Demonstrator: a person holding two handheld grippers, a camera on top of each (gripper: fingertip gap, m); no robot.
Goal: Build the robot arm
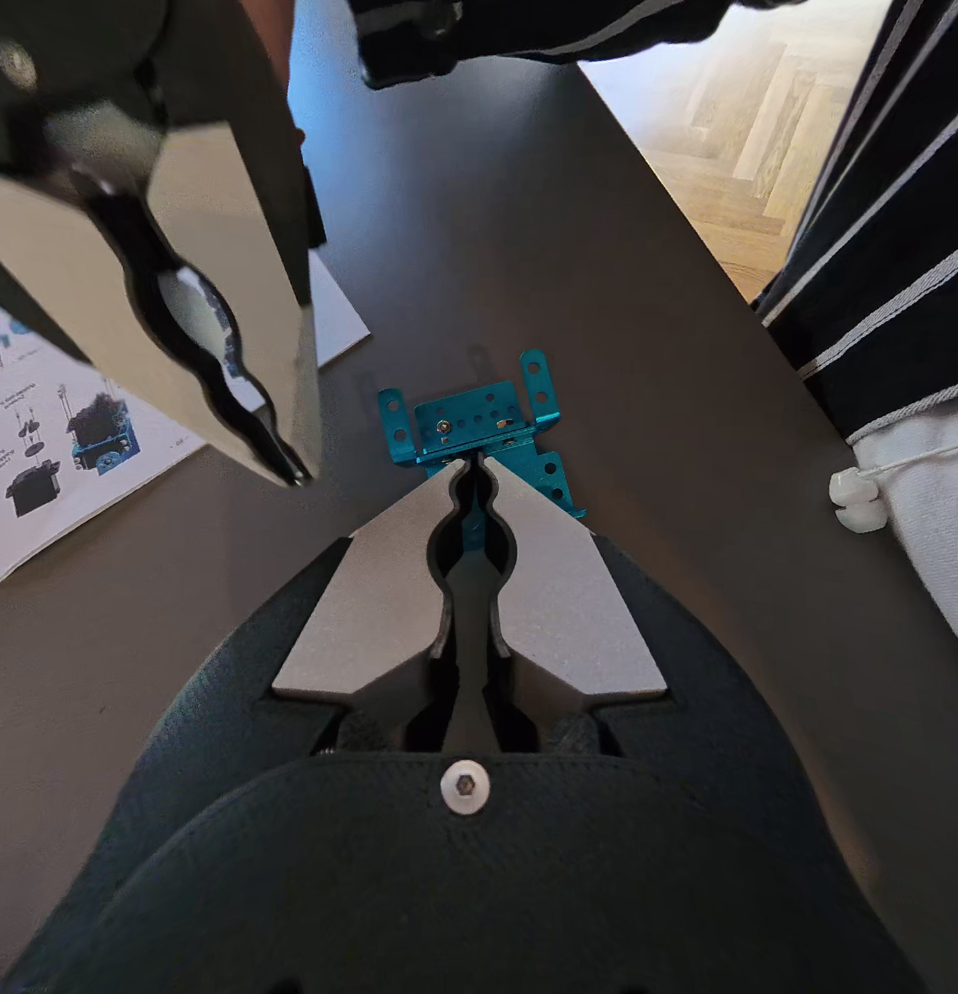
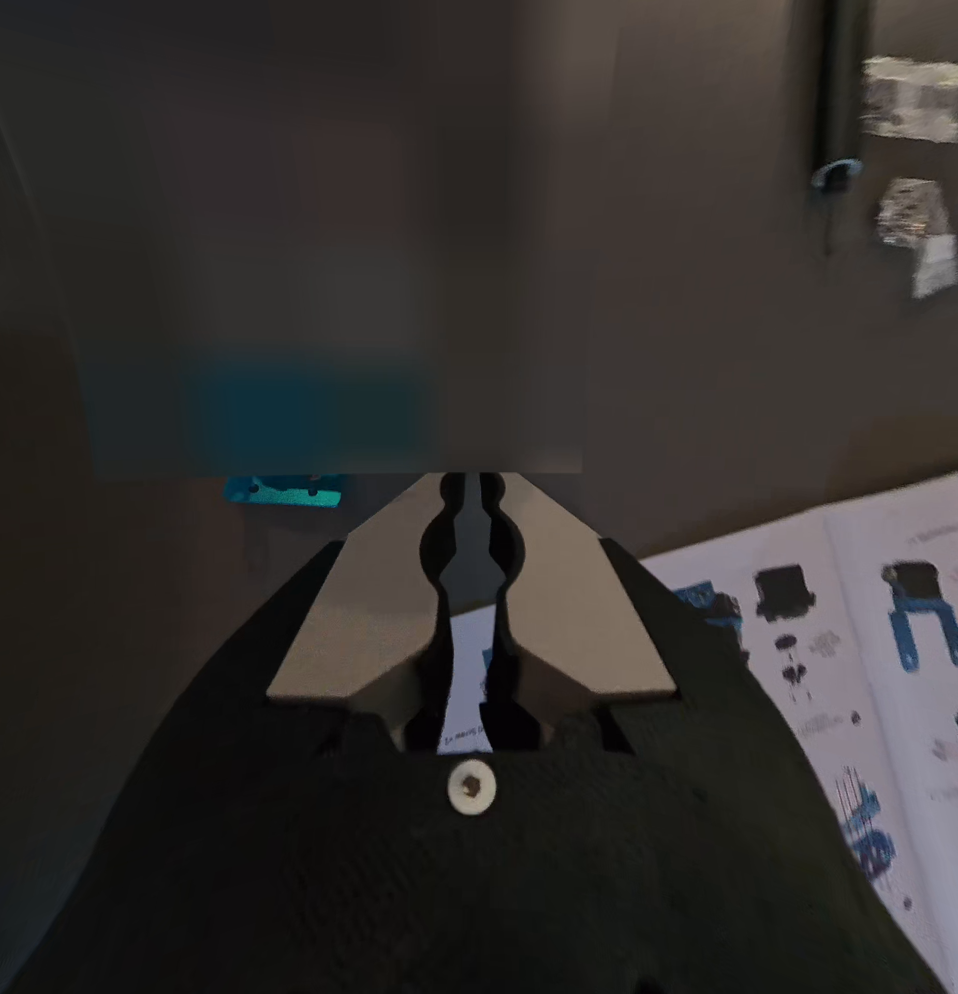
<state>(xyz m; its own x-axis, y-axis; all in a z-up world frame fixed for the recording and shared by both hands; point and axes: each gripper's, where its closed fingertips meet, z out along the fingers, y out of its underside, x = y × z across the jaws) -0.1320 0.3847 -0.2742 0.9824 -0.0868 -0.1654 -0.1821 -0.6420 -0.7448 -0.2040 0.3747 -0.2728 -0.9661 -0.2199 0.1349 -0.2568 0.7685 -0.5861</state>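
Now, left gripper [image 1: 475,458] jaws clamped on teal bracket [image 1: 479,425], right gripper [image 1: 299,476] jaws seemingly together, empty.

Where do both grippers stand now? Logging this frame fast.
Left gripper: shut on the blue metal bracket.
Right gripper: shut, holding nothing visible.

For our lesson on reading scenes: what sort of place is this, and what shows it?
Probably a hobby or workshop desk for kit assembly: a dark table holds a blue metal bracket, a printed instruction sheet with part diagrams, and small parts bags.
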